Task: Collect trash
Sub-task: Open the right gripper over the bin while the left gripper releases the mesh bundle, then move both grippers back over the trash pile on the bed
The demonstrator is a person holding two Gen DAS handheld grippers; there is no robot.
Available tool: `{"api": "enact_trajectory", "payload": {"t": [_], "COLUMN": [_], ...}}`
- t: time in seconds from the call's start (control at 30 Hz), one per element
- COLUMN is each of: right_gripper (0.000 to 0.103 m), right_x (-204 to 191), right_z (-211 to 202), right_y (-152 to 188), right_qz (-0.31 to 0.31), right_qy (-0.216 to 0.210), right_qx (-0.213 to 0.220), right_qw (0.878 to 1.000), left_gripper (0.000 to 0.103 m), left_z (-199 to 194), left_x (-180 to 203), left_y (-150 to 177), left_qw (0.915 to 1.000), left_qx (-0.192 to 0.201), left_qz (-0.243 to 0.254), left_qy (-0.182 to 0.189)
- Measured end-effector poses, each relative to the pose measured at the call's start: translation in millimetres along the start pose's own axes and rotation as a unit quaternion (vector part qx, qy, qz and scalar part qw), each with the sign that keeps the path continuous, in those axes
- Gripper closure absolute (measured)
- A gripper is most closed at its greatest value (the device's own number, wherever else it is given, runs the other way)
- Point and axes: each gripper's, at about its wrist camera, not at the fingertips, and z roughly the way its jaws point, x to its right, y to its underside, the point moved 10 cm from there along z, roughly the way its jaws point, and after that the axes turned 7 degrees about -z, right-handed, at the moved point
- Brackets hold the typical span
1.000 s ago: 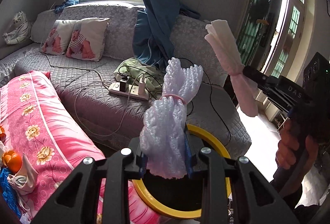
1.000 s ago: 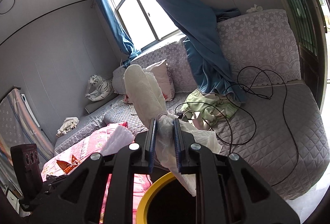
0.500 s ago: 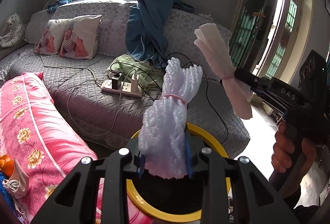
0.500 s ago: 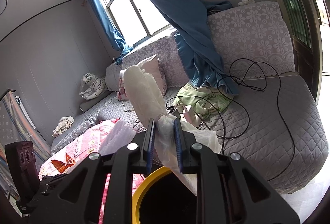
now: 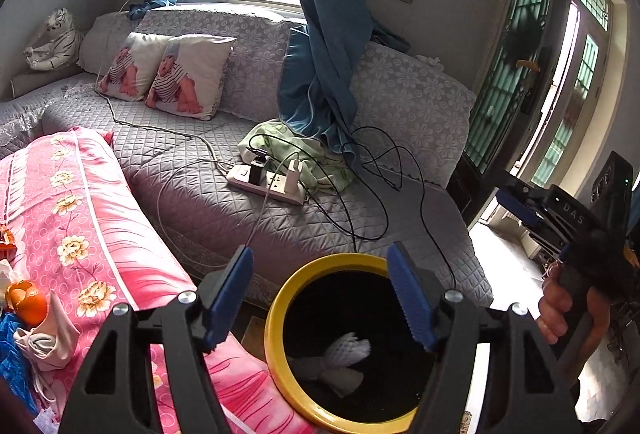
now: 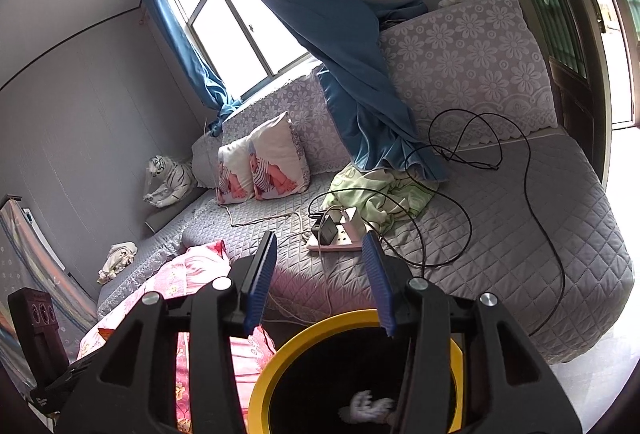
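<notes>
A yellow-rimmed black bin [image 5: 276, 318] stands below both grippers; it also shows in the right wrist view [image 6: 264, 390]. White foam trash [image 5: 344, 362] lies at its bottom, and shows in the right wrist view too [image 6: 366, 408]. My left gripper [image 5: 320, 294] is open and empty above the bin's rim. My right gripper [image 6: 320, 282] is open and empty above the bin; it also shows at the right of the left wrist view [image 5: 516, 202].
A pink floral-covered table [image 5: 80, 234] lies left of the bin, with an orange [image 5: 28, 300] and crumpled tissue [image 5: 44, 342] on it. A grey sofa [image 5: 320, 226] behind holds a power strip [image 5: 268, 184], black cables, green cloth and pillows. A door stands at right.
Both grippers opened and let go of their foam pieces, which dropped into the bin. Both cameras tilted slightly downward toward the bin.
</notes>
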Motion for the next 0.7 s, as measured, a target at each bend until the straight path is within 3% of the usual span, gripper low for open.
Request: {"api": "enact_trajectory", "payload": {"t": [0.2, 0.4, 0.53, 0.7], "right_gripper": [0.060, 0.060, 0.059, 0.059], "right_x": [-19.0, -74.1, -129.0, -204.6], "right_z": [5.5, 23.0, 37.7, 54.2], "right_y": [3.8, 22.0, 47.2, 89.4], "right_qz": [-0.020, -0.070, -0.113, -0.161], "right_qy": [-0.017, -0.065, -0.114, -0.189], "right_qx": [-0.008, -0.038, -0.067, -0.114], "right_qw": [1.000, 0.995, 0.985, 0.962], "left_gripper": [0.037, 0.037, 0.036, 0.033], "left_z": [-21.4, -68.1, -110.8, -172.4], "left_x": [-27.8, -74.3, -117.1, -180.5], "left_y": [-7.6, -12.5, -13.1, -2.5], "left_qw": [0.9994, 0.9957, 0.9899, 0.9758], "left_qx": [0.017, 0.044, 0.066, 0.092], "left_qz": [-0.014, -0.027, -0.048, -0.074], "left_qy": [-0.028, -0.077, -0.116, -0.184]}}
